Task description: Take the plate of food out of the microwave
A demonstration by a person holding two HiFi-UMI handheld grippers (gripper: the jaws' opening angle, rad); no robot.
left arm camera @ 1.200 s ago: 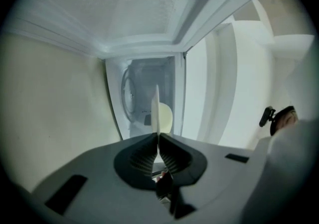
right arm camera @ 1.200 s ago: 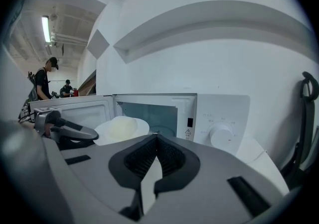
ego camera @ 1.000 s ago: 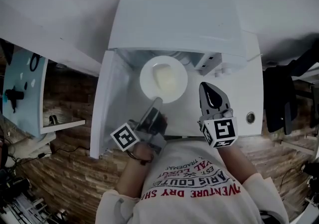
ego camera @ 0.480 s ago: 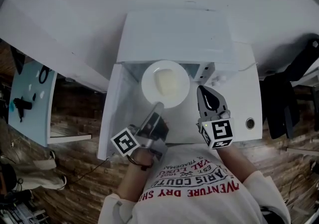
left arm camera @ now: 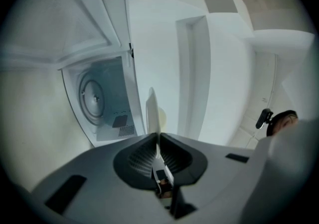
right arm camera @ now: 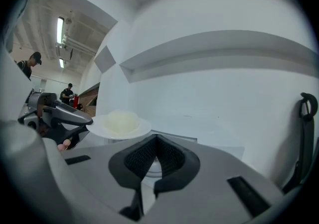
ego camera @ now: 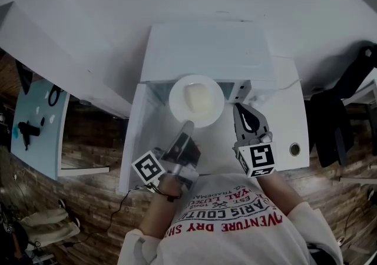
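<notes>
A white plate with a pale mound of food hangs just in front of the white microwave, whose door stands open to the left. My left gripper is shut on the plate's near rim; in the left gripper view the plate shows edge-on, pinched in the left gripper. The microwave's cavity and glass turntable hold nothing. My right gripper hovers right of the plate, shut and empty. From the right gripper view the plate floats beyond the right gripper.
The microwave stands on a white counter with a small round fitting. A dark garment hangs at the right. Wooden floor lies below, and a pale blue panel stands at the left.
The plate in my left gripper has risen a little against the microwave's front. The right gripper stays beside it. The head camera has shifted slightly.
</notes>
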